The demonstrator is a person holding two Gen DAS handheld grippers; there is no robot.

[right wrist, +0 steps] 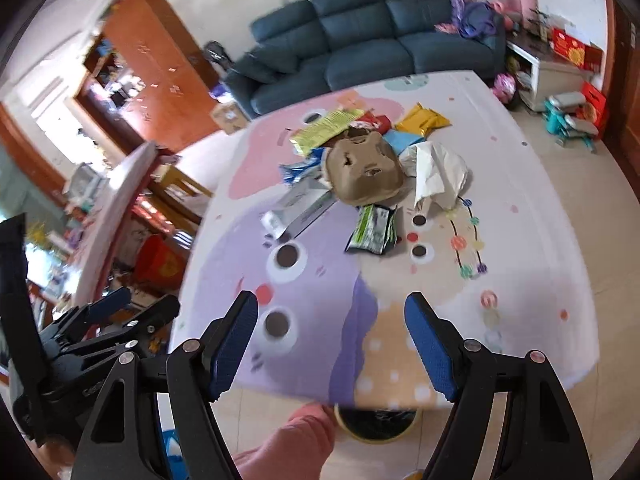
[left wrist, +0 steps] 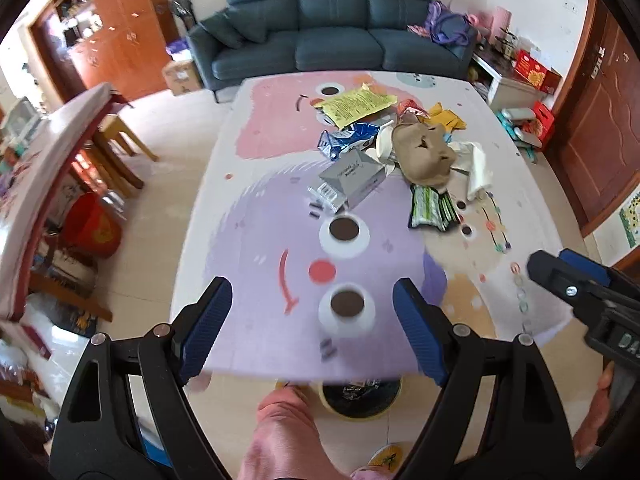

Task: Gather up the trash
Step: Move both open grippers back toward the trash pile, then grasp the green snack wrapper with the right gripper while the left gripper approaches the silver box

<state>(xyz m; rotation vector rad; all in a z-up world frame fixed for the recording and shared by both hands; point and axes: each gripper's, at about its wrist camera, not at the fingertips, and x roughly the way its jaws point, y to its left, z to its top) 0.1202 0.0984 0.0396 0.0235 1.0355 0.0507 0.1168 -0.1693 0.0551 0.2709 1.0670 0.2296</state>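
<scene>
A heap of trash lies on the far half of the table (left wrist: 280, 340): a crumpled brown paper bag (left wrist: 424, 152) (right wrist: 362, 172), a grey carton (left wrist: 352, 180) (right wrist: 300, 206), a green-and-black wrapper (left wrist: 430, 208) (right wrist: 372, 232), a yellow printed packet (left wrist: 356, 104) (right wrist: 324, 128), a blue-and-white wrapper (left wrist: 346, 140), a yellow pouch (right wrist: 422, 118) and white tissue (left wrist: 476, 164) (right wrist: 438, 176). My left gripper (left wrist: 312, 324) is open over the near table edge, holding nothing. My right gripper (right wrist: 332, 340) is open too, empty, over the near edge. A yellow-rimmed bin (left wrist: 360, 398) (right wrist: 376, 424) stands on the floor under that edge.
The table wears a pastel cartoon-print cloth (right wrist: 520, 240). A person's pink-trousered leg (left wrist: 280, 432) is beside the bin. A blue sofa (left wrist: 332, 28) stands beyond the table, wooden cabinets (left wrist: 116, 28) and a second table (left wrist: 44, 168) to the left, boxes (left wrist: 536, 72) on the right.
</scene>
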